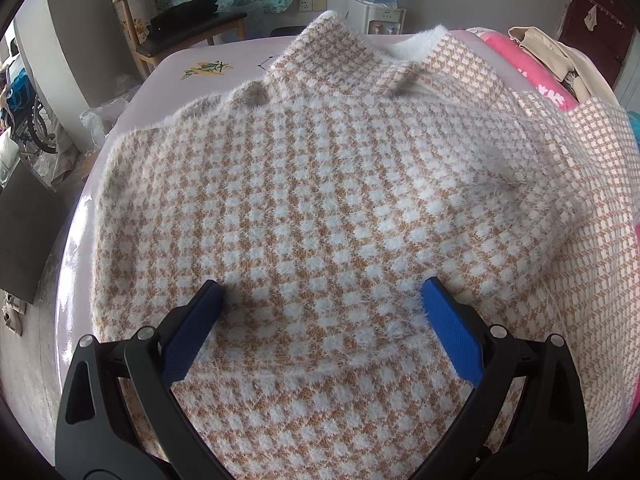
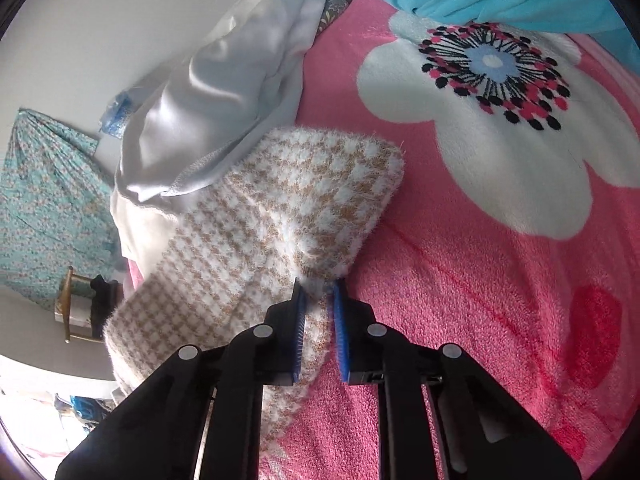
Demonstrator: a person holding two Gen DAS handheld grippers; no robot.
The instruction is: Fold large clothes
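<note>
Presently, itemised from left to right.

Item, wooden chair [image 1: 176, 20]: far left in the left wrist view, beyond the table, a dark bundle on its seat.

Item, pale table [image 1: 80, 240]: glossy, bearing the sweater's body.

Item, houndstooth sweater [image 1: 320, 184]: fuzzy tan-and-white knit, spread flat, collar away from the camera; one side already appears turned in over the body. Its far sleeve [image 2: 304, 200] runs off onto the pink flower blanket [image 2: 500, 280], the cuff end partly under a white garment [image 2: 224, 96].

Item, left gripper [image 1: 324, 292]: jaws spread wide, tips resting on or just above the knit near the hem; nothing grasped.

Item, water dispenser [image 1: 378, 8]: behind the table.

Item, right gripper [image 2: 319, 284]: jaws nearly together, pinching the sleeve edge between the blue pads.

Progress, judged: early. Sleeve is caught but not yet laid across; remaining fold of that side and the final halving of the body are still due.
</note>
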